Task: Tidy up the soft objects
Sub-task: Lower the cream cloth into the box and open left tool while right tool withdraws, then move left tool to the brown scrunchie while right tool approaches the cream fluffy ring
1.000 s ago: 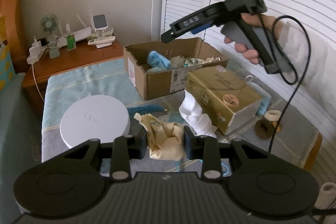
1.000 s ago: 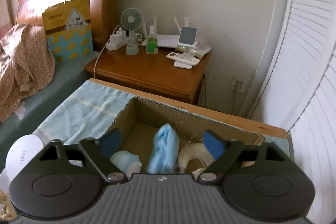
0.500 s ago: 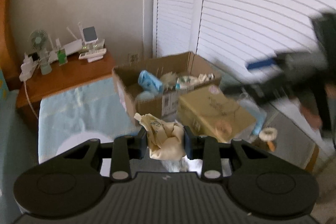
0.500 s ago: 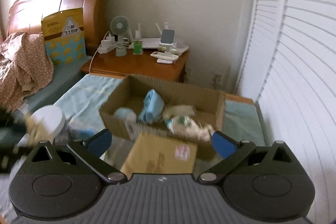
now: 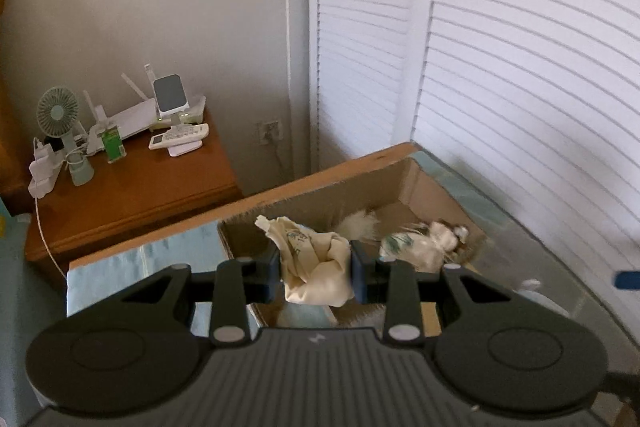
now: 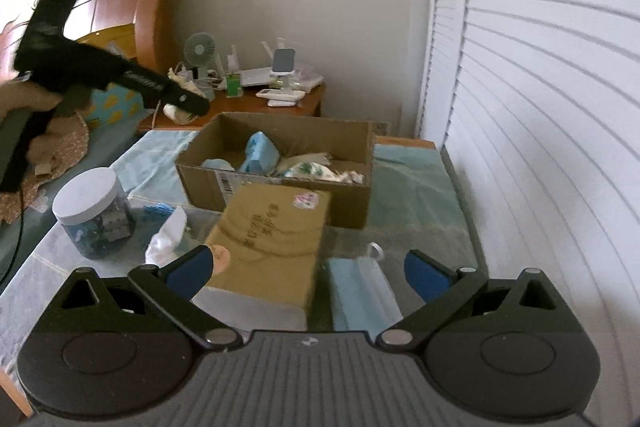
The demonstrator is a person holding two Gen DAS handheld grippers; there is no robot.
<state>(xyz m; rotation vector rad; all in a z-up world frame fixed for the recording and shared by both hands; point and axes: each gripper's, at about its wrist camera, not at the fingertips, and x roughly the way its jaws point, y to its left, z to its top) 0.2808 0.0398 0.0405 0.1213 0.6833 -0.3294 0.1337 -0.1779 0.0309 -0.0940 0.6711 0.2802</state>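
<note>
My left gripper (image 5: pixel 315 269) is shut on a crumpled cream cloth bag (image 5: pixel 316 267) and holds it in the air over the near left part of the open cardboard box (image 5: pixel 436 187). The box holds other soft things, among them a white and green bundle (image 5: pixel 420 247). In the right wrist view the left gripper (image 6: pixel 188 103) hangs above the box's (image 6: pixel 280 187) left side, with the cream bag (image 6: pixel 178 113) in its tip. My right gripper (image 6: pixel 308 271) is open and empty, low over the tissue pack (image 6: pixel 272 235) and a light blue face mask (image 6: pixel 360 291).
A jar with a white lid (image 6: pixel 94 213) and a white crumpled tissue (image 6: pixel 168 235) lie left of the tissue pack. A wooden nightstand (image 5: pixel 132 187) with a fan, router and remote stands behind the box. White louvred doors (image 6: pixel 540 147) run along the right.
My left gripper has carried the cream bag up from the table to over the box. My right gripper has pulled back from above the box to low over the tissue pack.
</note>
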